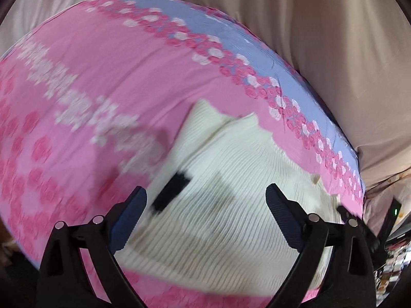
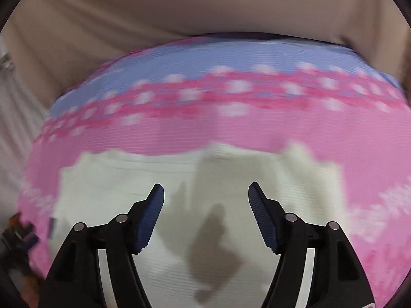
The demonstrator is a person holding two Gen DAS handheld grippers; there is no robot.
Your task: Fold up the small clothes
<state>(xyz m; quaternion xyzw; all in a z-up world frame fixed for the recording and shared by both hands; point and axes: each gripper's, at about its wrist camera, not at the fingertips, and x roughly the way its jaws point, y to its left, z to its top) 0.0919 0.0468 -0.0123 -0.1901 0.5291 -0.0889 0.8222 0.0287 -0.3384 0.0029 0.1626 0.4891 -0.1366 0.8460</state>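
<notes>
A pink floral bed cover (image 1: 108, 82) with a lilac border fills both views. The white ribbed garment (image 1: 231, 192) lies flat on it, lower centre of each frame (a black label sits at its left in the left view). The left hand-held gripper (image 1: 205, 213) and right hand-held gripper (image 2: 205, 213) hang above it, jaws apart, holding nothing. Judged step: between folds. Next move requires regrasping an edge.

Both grippers hang tilted down over the cream garment (image 1: 231, 179) — the left gripper (image 1: 205, 215) spread wide, the right gripper (image 2: 206, 217) less so — each with nothing between its fingers.
</notes>
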